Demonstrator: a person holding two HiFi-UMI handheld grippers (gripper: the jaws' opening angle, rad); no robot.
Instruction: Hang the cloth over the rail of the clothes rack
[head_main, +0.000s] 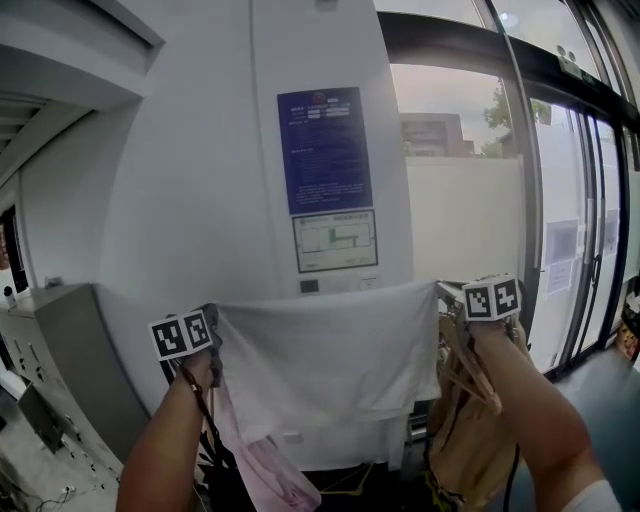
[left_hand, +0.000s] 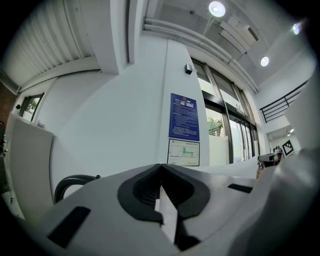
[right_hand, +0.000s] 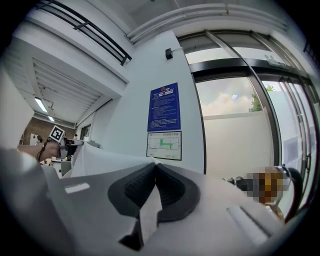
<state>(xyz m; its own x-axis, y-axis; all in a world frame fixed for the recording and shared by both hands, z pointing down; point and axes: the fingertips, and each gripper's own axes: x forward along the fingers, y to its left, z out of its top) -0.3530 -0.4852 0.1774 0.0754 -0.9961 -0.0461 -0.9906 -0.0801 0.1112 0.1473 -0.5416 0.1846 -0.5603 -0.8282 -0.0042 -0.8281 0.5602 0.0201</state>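
Observation:
A white cloth (head_main: 330, 350) hangs stretched between my two grippers at chest height, in front of a white column. My left gripper (head_main: 216, 335) is shut on the cloth's upper left corner, my right gripper (head_main: 445, 292) on its upper right corner. In the left gripper view the jaws (left_hand: 161, 170) pinch a strip of cloth (left_hand: 168, 215), and the top edge runs off to the right. The right gripper view shows the jaws (right_hand: 155, 167) closed on the cloth (right_hand: 147, 212), which spreads leftward (right_hand: 100, 155). I cannot make out the rack's rail in any view.
The white column (head_main: 200, 200) carries a blue notice (head_main: 323, 150) and a floor plan (head_main: 335, 240). A pink garment (head_main: 265, 460) hangs below the cloth's left side and beige clothes on hangers (head_main: 470, 430) below its right. Glass doors (head_main: 580, 230) stand at right, a grey cabinet (head_main: 55, 340) at left.

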